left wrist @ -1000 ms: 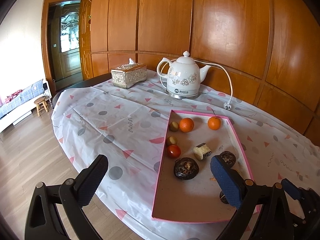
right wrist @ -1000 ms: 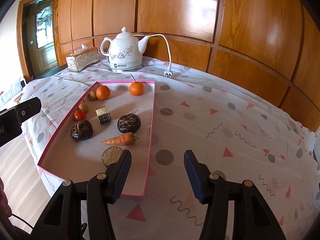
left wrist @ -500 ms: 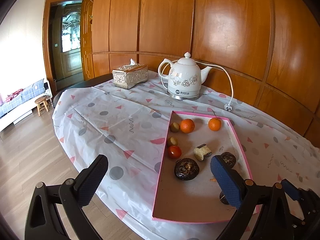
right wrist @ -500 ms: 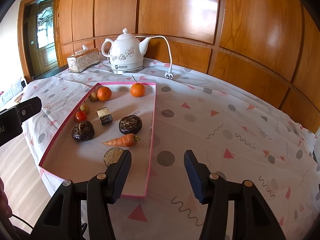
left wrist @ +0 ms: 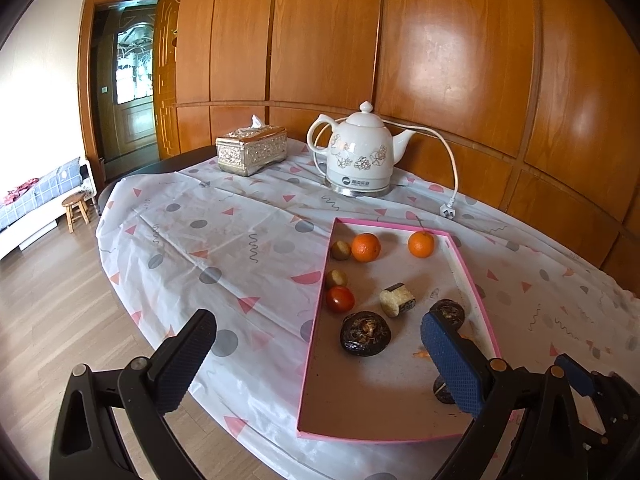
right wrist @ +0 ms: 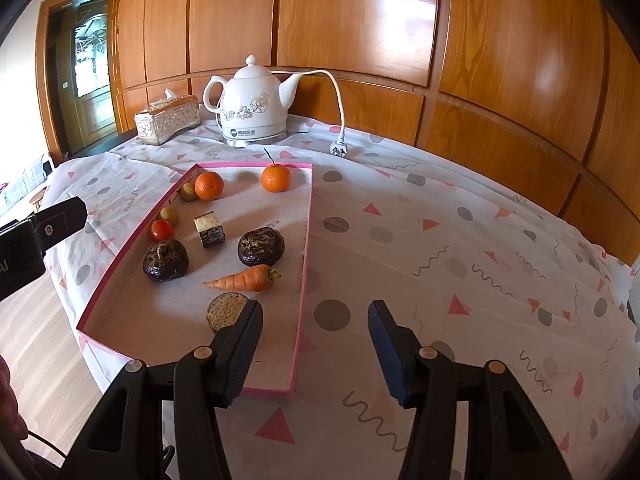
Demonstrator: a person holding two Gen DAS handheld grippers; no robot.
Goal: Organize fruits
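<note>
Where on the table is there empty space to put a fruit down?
The patterned tablecloth right of the shallow pink-rimmed tray is bare up to the wood-panelled wall. Left of the tray, cloth is free below the silver tissue box. The tray's far half is crowded; its near left corner is bare.

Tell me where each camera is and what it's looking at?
Left wrist: sits on the left gripper, looking down across the pink tray toward the kettle; its open fingers show.
Right wrist: sits on the right gripper, facing the carrot; its open fingers show.
Both see tray, oranges, kettle, tissue box.
</note>
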